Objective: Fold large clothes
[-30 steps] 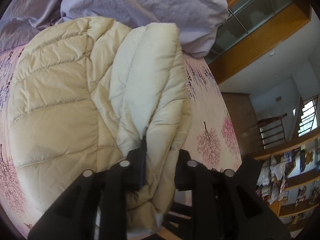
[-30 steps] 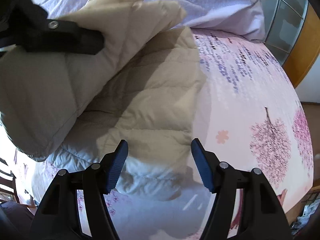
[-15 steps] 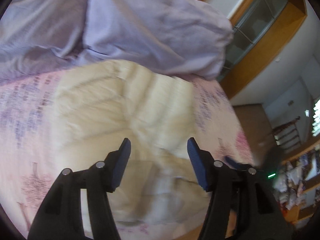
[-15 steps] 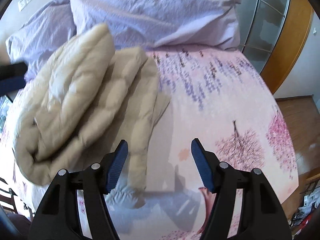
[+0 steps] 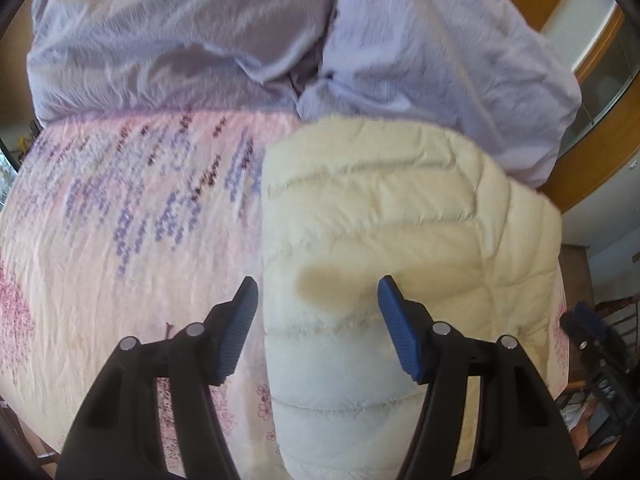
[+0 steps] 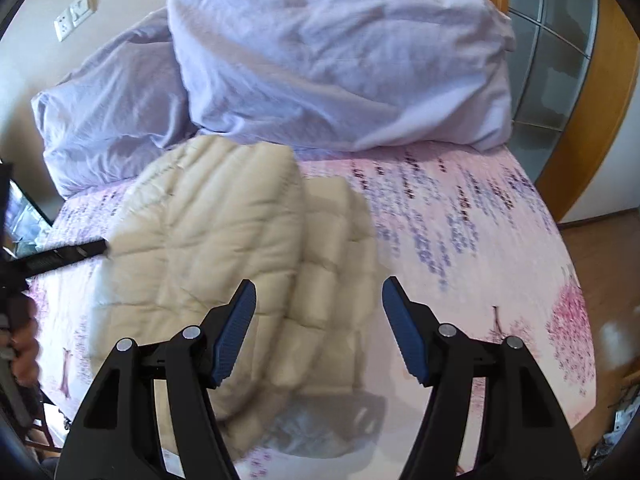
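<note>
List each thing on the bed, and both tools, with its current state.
Cream puffer jacket: folded over itself, lying on the bed, gripped by neither tool.
Lavender duvet: bunched in a heap at the far end of the bed.
Floral bedsheet: spread over the bed.
Left tool: open, jaws just widened, nothing between them.
Right tool: open, empty, above the jacket.

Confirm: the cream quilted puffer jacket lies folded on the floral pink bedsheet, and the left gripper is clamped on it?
Not quite. In the left wrist view the left gripper is open above the cream quilted puffer jacket, which lies folded on the floral pink bedsheet.
</note>
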A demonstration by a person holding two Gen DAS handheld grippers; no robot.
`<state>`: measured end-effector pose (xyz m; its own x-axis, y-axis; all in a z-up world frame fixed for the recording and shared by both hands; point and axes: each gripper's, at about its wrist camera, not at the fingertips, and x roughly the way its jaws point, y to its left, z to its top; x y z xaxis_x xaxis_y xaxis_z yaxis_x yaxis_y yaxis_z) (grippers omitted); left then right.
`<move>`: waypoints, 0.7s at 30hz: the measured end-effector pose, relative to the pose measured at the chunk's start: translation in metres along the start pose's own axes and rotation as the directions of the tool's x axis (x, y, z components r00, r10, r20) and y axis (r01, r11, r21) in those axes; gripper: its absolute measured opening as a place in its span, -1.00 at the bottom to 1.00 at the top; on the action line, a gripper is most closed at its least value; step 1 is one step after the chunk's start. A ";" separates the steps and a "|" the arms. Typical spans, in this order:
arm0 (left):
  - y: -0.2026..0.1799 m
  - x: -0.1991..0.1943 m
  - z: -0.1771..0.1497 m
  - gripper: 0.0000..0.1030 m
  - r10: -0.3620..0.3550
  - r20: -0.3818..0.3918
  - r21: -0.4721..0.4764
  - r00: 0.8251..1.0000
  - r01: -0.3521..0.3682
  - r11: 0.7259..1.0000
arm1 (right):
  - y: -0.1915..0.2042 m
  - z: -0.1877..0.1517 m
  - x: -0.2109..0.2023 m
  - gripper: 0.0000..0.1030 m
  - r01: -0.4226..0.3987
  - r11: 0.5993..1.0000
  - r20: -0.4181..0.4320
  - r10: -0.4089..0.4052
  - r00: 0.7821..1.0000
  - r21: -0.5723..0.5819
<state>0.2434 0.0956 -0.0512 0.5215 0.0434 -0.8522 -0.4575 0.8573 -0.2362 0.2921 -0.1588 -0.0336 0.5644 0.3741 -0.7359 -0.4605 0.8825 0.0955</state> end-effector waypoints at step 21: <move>-0.037 0.036 -0.024 0.23 -0.121 -0.111 0.057 0.986 0.128 0.990 | 0.042 0.025 0.041 0.27 -0.037 0.997 -0.022 0.038 0.999 0.066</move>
<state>0.2623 0.0534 -0.0844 0.4899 -0.1178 -0.8638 -0.3449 0.8838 -0.3162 0.3132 -0.0997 -0.0435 0.5315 0.4012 -0.7460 -0.4347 0.8851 0.1664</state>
